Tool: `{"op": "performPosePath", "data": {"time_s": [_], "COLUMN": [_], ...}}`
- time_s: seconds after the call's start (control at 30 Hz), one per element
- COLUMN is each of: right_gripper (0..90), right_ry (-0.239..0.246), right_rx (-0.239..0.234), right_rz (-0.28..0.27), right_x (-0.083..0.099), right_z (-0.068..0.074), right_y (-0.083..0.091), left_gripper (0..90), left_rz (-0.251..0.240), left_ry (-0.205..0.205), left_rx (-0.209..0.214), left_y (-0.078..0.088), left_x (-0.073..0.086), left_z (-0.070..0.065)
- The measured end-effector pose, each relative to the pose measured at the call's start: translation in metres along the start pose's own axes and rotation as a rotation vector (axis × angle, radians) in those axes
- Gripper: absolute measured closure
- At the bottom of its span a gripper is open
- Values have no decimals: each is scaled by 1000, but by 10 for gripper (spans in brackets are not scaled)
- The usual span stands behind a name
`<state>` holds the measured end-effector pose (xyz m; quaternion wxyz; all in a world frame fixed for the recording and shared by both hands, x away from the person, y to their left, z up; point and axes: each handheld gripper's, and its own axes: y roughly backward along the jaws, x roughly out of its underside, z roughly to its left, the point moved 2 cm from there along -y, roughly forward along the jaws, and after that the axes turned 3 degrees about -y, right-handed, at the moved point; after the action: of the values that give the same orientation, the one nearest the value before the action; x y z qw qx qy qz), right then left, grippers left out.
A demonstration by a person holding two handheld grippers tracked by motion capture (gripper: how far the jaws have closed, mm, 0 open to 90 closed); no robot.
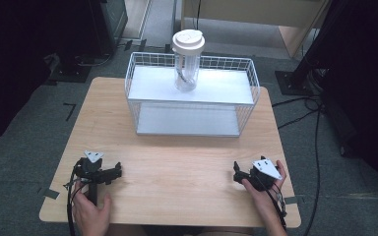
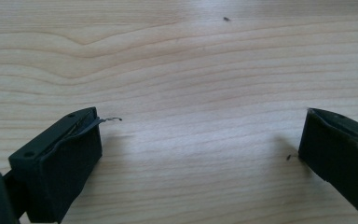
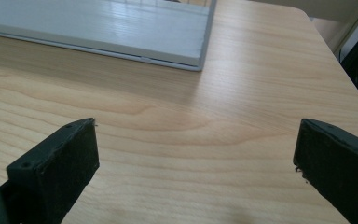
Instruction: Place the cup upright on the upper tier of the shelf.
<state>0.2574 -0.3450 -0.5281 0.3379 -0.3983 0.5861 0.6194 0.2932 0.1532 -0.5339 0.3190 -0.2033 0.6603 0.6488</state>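
High view: both grippers rested on the table (image 1: 177, 162) — left gripper (image 1: 109, 173) and right gripper (image 1: 237, 173) spread wide, grasping nothing — well apart from the jar (image 1: 187, 61) standing on the rack's (image 1: 192, 105) top shelf.

Black hand-held gripper (image 1: 112, 173), grey triangular plate, trailing cable.

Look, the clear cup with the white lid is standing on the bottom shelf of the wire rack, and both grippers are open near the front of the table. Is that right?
Not quite. The clear cup with the white lid stands on the top shelf of the wire rack, not the bottom one, as the high view shows. The rest holds: the left gripper and the right gripper are both open near the front of the table.
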Motion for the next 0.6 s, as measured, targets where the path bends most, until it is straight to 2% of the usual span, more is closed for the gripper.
{"op": "performPosePath", "data": {"time_s": [0.3,0.47,0.6], "right_gripper": [1,1,1], "right_ry": [8,57,70], "right_rx": [39,57,60], "right_rz": [37,71,97], "right_x": [6,12,16], "right_z": [-20,-31,-39], "right_y": [9,16,21], "left_gripper": [0,0,0], "left_rz": [0,0,0], "left_ry": [-6,-7,-7], "left_rx": [7,7,7], "left_y": [0,0,0], "left_x": [0,0,0], "left_z": [-1,-1,-1]}}
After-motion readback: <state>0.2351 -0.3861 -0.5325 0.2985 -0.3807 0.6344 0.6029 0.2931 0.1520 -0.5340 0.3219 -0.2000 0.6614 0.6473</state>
